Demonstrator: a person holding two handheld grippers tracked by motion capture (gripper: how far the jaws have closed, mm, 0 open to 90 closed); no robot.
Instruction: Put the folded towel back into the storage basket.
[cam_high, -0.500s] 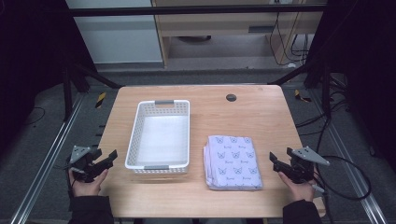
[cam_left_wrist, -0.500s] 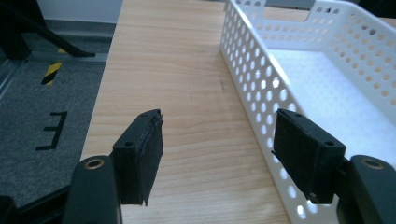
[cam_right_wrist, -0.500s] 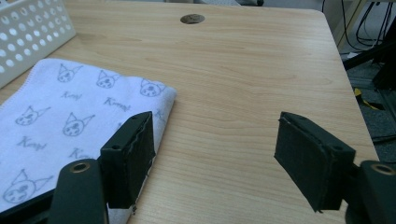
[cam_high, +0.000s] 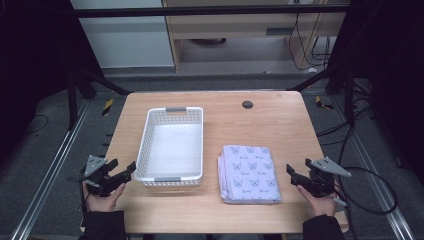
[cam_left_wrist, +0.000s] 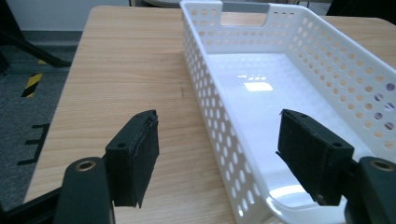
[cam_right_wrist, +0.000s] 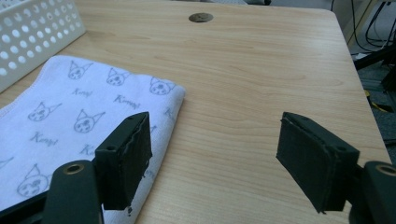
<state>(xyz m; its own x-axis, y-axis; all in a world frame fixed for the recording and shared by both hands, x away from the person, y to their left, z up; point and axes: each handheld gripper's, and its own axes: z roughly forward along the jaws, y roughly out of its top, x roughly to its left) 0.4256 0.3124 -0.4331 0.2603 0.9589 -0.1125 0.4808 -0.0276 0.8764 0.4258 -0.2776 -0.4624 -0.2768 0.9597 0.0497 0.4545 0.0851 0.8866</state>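
Just left of the spread-jawed right gripper lies the folded cloth, long axis running away; left gripper, also spread, flanks the basket.

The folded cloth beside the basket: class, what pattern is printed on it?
The folded cloth is pale lilac with small cat faces and script words; clearest in the right gripper view.

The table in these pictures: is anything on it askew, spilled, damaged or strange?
Nothing stands out. The white perforated plastic basket sits flat and empty on the wooden table. The folded pale cloth with cat-face print lies neatly beside it, apart. Both grippers, left and right, are open and hold nothing.
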